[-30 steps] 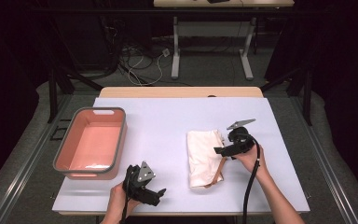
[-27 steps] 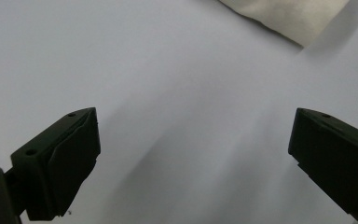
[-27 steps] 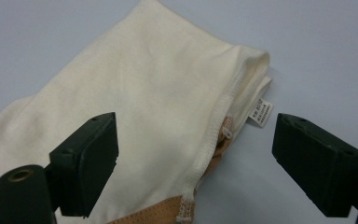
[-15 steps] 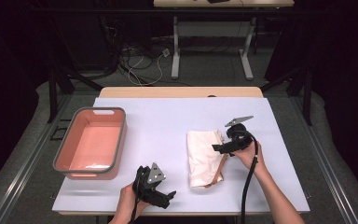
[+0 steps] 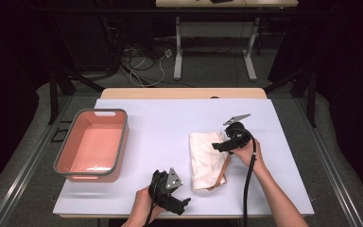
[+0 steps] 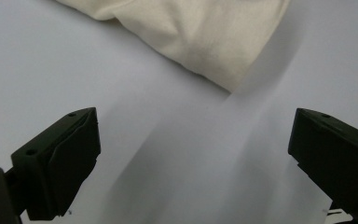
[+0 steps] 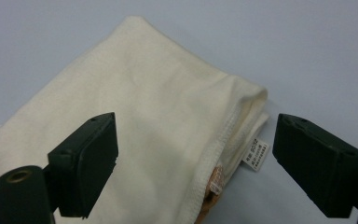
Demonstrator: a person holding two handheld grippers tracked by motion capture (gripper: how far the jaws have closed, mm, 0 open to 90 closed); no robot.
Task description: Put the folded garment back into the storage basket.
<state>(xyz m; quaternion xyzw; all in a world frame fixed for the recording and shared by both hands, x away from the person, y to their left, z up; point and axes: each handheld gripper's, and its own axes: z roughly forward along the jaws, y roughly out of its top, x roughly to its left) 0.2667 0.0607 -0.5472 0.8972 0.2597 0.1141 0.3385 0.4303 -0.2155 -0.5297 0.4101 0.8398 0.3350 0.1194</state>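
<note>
A folded cream cloth lies on the white table, right of centre, with an orange-brown strip along its right edge. My right gripper hovers over the cloth's upper right part, open; in the right gripper view the cloth and its small label lie below the jaws, which have just closed a little with nothing pressed between them. My left gripper is low near the table's front edge, open. In the left gripper view the cloth's corner lies ahead of its empty jaws.
A pink basin with a grey rim stands empty at the table's left side. Bare table surface lies between the basin and the cloth. Beyond the far edge are table legs and cables on the floor.
The left gripper has slid right along the front edge, closer to the cloth's near corner. The right gripper has stayed over the cloth.
</note>
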